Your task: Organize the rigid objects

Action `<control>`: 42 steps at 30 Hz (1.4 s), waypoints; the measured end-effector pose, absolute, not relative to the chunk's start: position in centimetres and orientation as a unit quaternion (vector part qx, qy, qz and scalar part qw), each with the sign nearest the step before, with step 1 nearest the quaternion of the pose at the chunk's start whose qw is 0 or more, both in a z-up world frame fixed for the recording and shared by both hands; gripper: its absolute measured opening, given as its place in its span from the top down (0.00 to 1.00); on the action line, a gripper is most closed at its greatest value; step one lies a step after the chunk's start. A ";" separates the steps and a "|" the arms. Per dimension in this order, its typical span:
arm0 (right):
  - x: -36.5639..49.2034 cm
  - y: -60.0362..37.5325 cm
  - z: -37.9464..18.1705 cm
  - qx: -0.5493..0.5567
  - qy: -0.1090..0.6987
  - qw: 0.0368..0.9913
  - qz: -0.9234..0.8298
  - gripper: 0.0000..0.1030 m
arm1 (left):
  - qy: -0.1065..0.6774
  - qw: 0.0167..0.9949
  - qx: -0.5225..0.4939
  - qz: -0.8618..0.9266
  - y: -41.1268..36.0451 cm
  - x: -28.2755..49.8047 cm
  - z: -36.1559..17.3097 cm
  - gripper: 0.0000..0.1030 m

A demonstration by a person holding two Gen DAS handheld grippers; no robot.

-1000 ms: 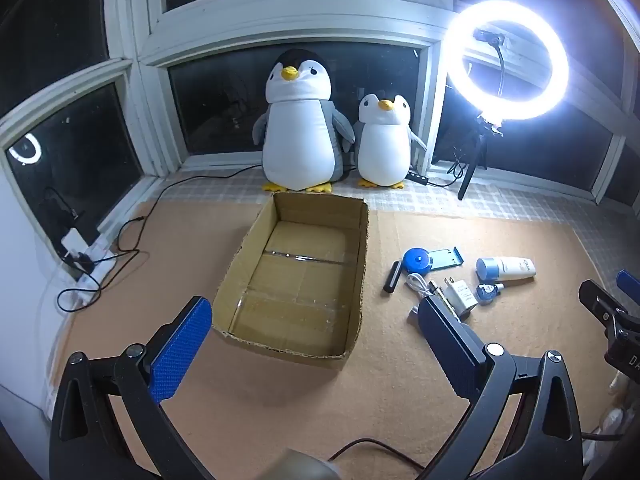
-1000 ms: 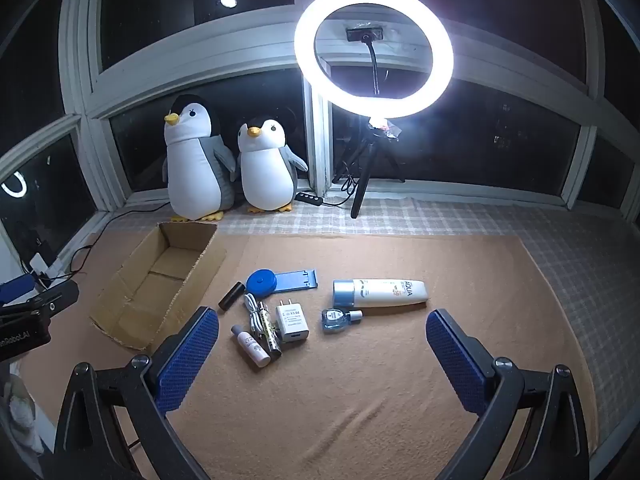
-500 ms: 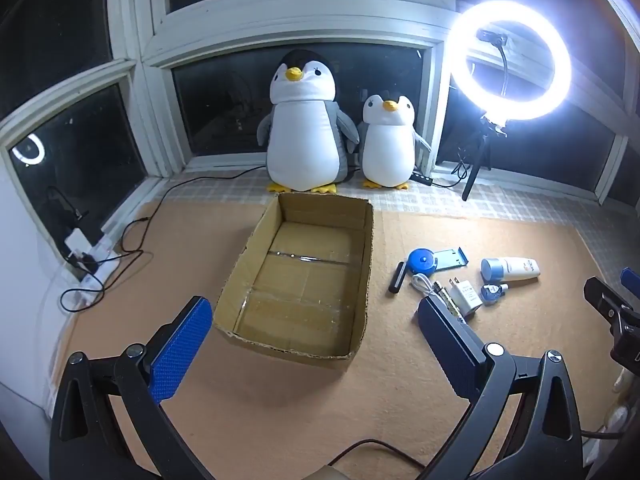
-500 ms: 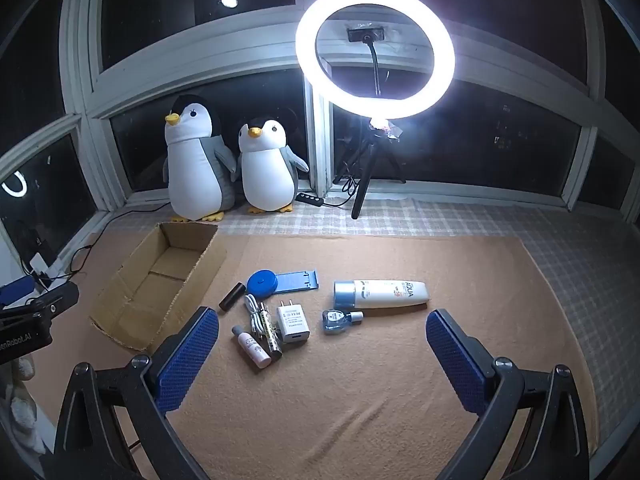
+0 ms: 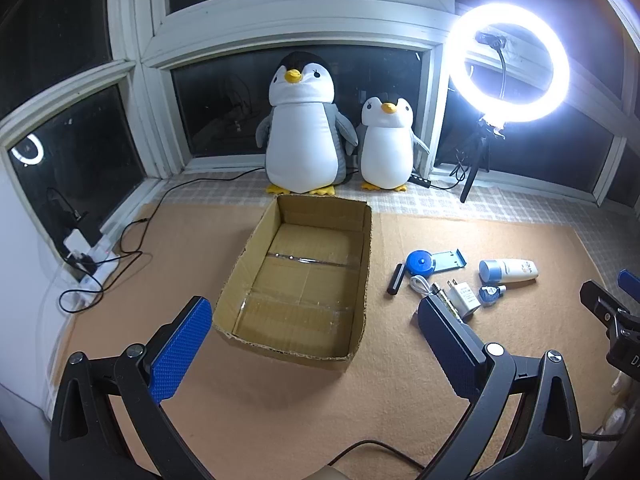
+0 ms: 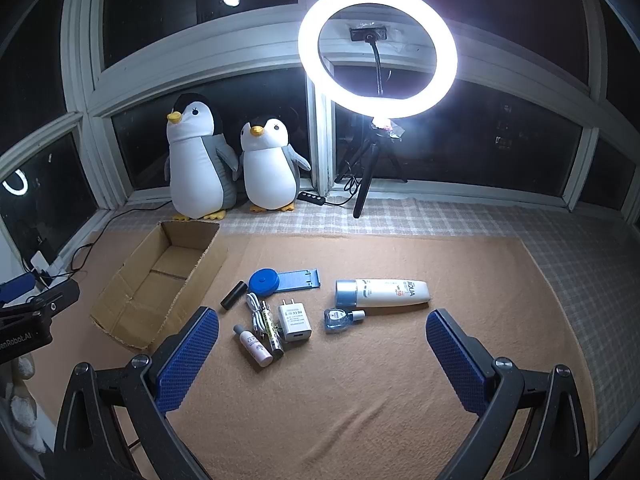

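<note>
Your left gripper (image 5: 314,342) is spread wide and holds nothing; it hangs above the near end of the box (image 5: 298,280). Your right gripper (image 6: 322,354) is likewise wide and empty, above the tan mat (image 6: 360,400), with the items lying just beyond its fingertips.

The box sits open on the left part of the mat, its inside bare. All items lie on the mat to the right of the box, apart from it:
- a black cylinder (image 6: 233,295), nearest the box;
- a blue disc (image 6: 264,281) touching a blue flat stand (image 6: 299,279);
- a white cable (image 6: 256,310) beside a thin tube (image 6: 272,330);
- a small white bottle (image 6: 253,345), closest to your right gripper's left finger;
- a white charger (image 6: 295,322), prongs pointing away from you;
- a small blue bottle (image 6: 340,316) lying on its side;
- a white tube (image 6: 382,293) with a blue cap, lying farthest right.

Two plush penguins (image 6: 224,164) and a lit ring light (image 6: 378,50) stand along the window behind the mat.
</note>
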State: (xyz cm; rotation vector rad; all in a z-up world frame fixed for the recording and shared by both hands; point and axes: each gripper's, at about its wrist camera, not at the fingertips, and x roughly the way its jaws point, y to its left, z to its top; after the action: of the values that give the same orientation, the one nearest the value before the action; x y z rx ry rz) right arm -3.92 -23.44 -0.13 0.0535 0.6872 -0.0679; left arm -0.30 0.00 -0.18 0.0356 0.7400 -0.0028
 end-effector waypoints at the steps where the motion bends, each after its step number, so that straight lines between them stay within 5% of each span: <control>1: -3.9 -23.5 -0.1 0.026 0.337 0.941 -0.033 0.00 | 0.361 0.932 0.017 -0.001 0.0 -0.3 -0.2 0.01; 42: -4.0 -23.2 -0.6 0.025 0.340 0.939 -0.032 0.00 | 0.362 0.932 0.016 -0.002 -0.2 -0.2 -0.1 0.01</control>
State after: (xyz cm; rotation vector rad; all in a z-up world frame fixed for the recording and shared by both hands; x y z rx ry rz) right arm -4.02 -23.20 -0.57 0.0518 0.6944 -0.0652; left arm -0.21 -0.16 -0.14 0.0320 0.7418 -0.0036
